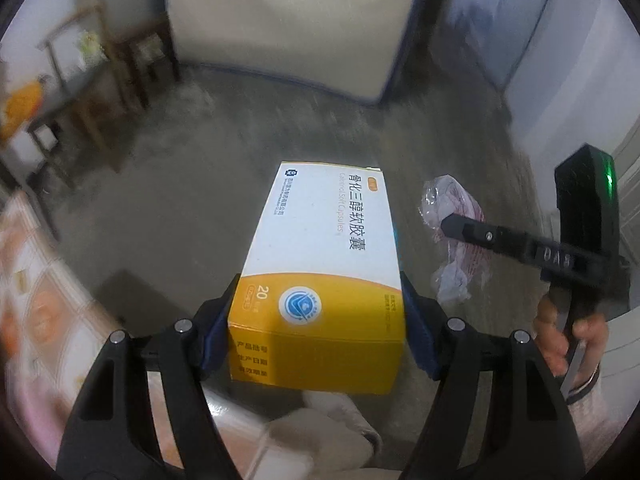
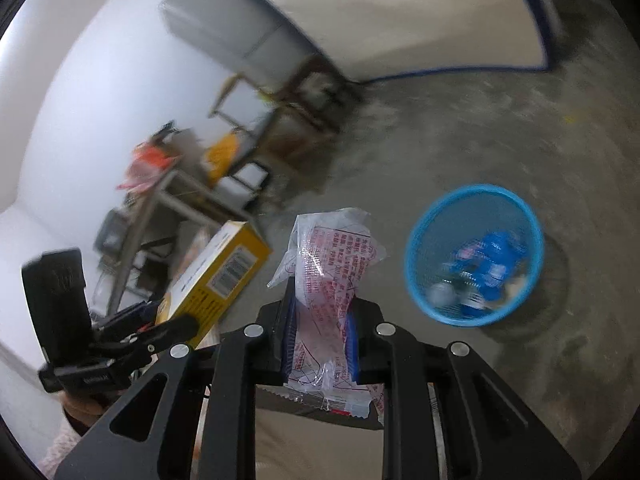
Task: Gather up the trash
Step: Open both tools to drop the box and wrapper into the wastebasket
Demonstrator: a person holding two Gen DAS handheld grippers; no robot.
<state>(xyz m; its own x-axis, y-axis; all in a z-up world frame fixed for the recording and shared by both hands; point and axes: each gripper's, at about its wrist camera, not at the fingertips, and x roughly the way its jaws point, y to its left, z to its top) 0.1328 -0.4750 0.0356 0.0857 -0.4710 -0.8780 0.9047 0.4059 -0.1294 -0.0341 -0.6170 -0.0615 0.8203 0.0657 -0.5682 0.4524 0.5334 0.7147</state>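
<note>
My left gripper (image 1: 318, 320) is shut on a white and yellow medicine box (image 1: 324, 264), held above the concrete floor; the box also shows at the left of the right wrist view (image 2: 224, 268). My right gripper (image 2: 320, 332) is shut on a crumpled clear plastic wrapper with red print (image 2: 332, 272); the wrapper also shows in the left wrist view (image 1: 452, 236), with the right gripper (image 1: 452, 222) on it. A blue mesh trash basket (image 2: 416, 276) stands on the floor ahead and right of the right gripper, with blue and white trash inside.
Wooden chairs and a stool (image 1: 100, 92) stand at the far left by the wall. A cluttered rack with orange items (image 2: 160, 168) shows in the right wrist view. A patterned cloth surface (image 1: 44, 300) lies at my lower left. Bare concrete floor (image 1: 208, 184) lies ahead.
</note>
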